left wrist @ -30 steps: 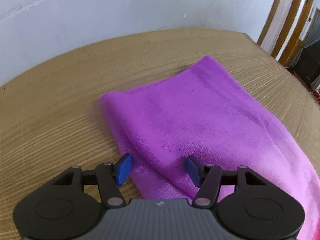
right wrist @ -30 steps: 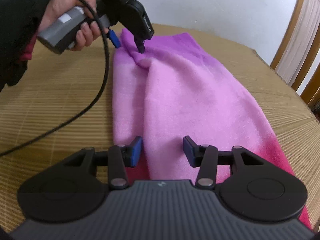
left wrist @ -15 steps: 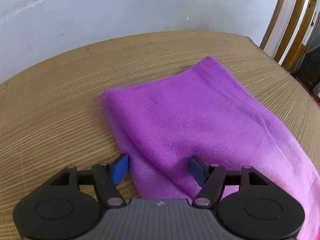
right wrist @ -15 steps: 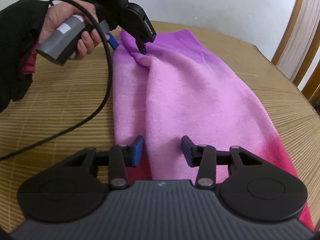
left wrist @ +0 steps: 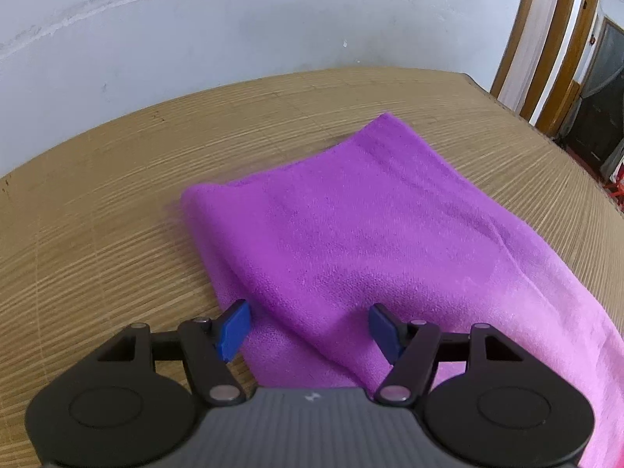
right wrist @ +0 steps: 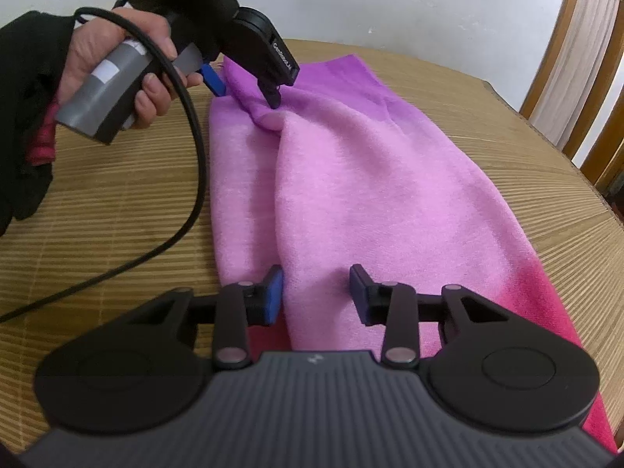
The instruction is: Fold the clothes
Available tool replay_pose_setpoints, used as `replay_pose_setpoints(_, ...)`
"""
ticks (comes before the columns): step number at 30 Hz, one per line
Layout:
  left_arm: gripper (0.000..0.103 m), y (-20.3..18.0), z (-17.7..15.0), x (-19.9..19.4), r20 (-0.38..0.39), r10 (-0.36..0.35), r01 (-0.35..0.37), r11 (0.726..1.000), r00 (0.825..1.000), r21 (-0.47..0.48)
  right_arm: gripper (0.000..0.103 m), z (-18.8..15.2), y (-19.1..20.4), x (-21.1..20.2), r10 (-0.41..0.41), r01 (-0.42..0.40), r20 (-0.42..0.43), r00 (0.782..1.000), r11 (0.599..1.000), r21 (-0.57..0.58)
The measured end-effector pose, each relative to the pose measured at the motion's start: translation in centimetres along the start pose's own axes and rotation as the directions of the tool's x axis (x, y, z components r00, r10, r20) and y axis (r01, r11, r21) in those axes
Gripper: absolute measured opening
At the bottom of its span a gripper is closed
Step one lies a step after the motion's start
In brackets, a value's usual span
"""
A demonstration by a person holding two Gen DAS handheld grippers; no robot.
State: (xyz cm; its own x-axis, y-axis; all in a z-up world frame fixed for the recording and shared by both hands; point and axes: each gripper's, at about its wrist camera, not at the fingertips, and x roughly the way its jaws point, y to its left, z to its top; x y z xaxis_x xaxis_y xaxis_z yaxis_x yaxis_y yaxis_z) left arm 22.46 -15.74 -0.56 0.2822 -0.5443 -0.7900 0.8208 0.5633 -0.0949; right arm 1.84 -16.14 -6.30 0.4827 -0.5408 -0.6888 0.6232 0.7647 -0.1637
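Observation:
A long fleece cloth (right wrist: pixel 370 195) lies on the bamboo-mat table (right wrist: pixel 117 195), purple at the far end, pink in the middle, red at the near end. It shows purple in the left wrist view (left wrist: pixel 370 234). My left gripper (left wrist: pixel 308 327) is open, its jaws astride a raised fold at the cloth's purple left edge; it also shows in the right wrist view (right wrist: pixel 245 89). My right gripper (right wrist: pixel 316 292) is open, low over the pink-red part, its jaws either side of a lengthwise ridge.
A black cable (right wrist: pixel 187 148) trails from the left gripper across the mat. A white wall (left wrist: pixel 234 39) stands behind the table. Wooden frames and a curtain (right wrist: pixel 577 78) are at the right, past the table edge.
The left gripper has lifted slightly and drawn back over the purple fold. The right gripper has edged forward along the cloth. Both stay open.

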Motion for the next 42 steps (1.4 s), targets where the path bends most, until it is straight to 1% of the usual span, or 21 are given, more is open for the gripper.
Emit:
replay_pose_setpoints(7, 0.069, 1.4, -0.7, -0.5, 0.012, -0.034, 0.035, 0.996, 0.999, -0.08, 0.04, 0.0, -0.1, -0.2, 0.0, 0.0, 0.013, 1.0, 1.0, 0.019)
replay_pose_setpoints(9, 0.069, 1.6, -1.3, -0.7, 0.008, -0.026, 0.026, 0.995, 1.0, -0.092, 0.04, -0.2, -0.2, -0.2, -0.004, 0.004, 0.017, 1.0, 1.0, 0.016)
replay_pose_setpoints(11, 0.069, 1.6, -2.0, -1.1, 0.015, -0.041, 0.042, 0.994, 0.999, -0.097, 0.04, -0.2, -0.3, -0.1, 0.001, -0.001, 0.011, 1.0, 1.0, 0.027)
replay_pose_setpoints(14, 0.07, 1.2, -2.6, -1.3, 0.026, -0.061, 0.063, 0.995, 0.998, -0.074, 0.04, -0.4, -0.5, 0.1, 0.006, -0.006, 0.007, 1.0, 0.999, 0.035)
replay_pose_setpoints(17, 0.07, 0.6, -2.6, -1.0, 0.032, -0.048, 0.05, 0.998, 0.998, -0.049, 0.04, -0.4, -0.4, 0.1, 0.009, -0.009, 0.008, 1.0, 0.999, 0.035)
replay_pose_setpoints(19, 0.07, 0.6, -2.5, -1.0, 0.039, -0.056, 0.058, 0.996, 0.998, -0.064, 0.04, -0.5, -0.4, 0.1, 0.008, -0.009, 0.009, 1.0, 0.999, 0.034)
replay_pose_setpoints(21, 0.07, 0.9, -2.5, -1.0, 0.052, -0.084, 0.088, 0.992, 0.995, -0.088, 0.04, -0.6, -0.4, 0.0, 0.009, -0.009, 0.011, 1.0, 0.999, 0.034)
replay_pose_setpoints(23, 0.07, 1.2, -2.7, -0.9, 0.067, -0.096, 0.102, 0.991, 0.993, -0.087, 0.04, -0.6, -0.5, 0.0, 0.011, -0.012, 0.012, 1.0, 0.999, 0.038)
replay_pose_setpoints(26, 0.069, 1.1, -2.8, -1.0, 0.093, -0.095, 0.101, 0.993, 0.991, -0.056, 0.04, -0.7, -0.5, 0.0, 0.014, -0.015, 0.014, 1.0, 0.999, 0.046)
replay_pose_setpoints(30, 0.069, 0.7, -2.8, -1.9, 0.126, -0.125, 0.13, 0.991, 0.984, -0.034, 0.04, -0.7, -0.5, 0.1, 0.018, -0.018, 0.018, 1.0, 0.999, 0.045)
replay_pose_setpoints(32, 0.07, 0.1, -2.8, -1.9, 0.121, -0.148, 0.149, 0.989, 0.982, 0.002, 0.04, -0.7, -0.5, 0.2, 0.02, -0.02, 0.018, 1.0, 0.999, 0.047)
replay_pose_setpoints(34, 0.069, -0.6, -2.7, -1.4, 0.1, -0.144, 0.143, 0.989, 0.984, 0.024, 0.04, -0.7, -0.5, 0.2, 0.021, -0.022, 0.019, 1.0, 0.999, 0.048)
replay_pose_setpoints(36, 0.068, -0.8, -2.7, -1.1, 0.091, -0.133, 0.133, 0.991, 0.987, 0.006, 0.04, -0.7, -0.5, 0.2, 0.02, -0.021, 0.019, 1.0, 0.999, 0.048)
replay_pose_setpoints(39, 0.069, -0.6, -2.8, -2.1, 0.125, -0.165, 0.171, 0.984, 0.978, -0.04, 0.04, -0.7, -0.5, 0.2, 0.021, -0.022, 0.02, 1.0, 0.999, 0.045)
replay_pose_setpoints(42, 0.069, -0.5, -3.3, -3.5, 0.152, -0.183, 0.193, 0.98, 0.971, -0.049, 0.04, -0.7, -0.5, 0.2, 0.022, -0.023, 0.021, 1.0, 0.999, 0.048)
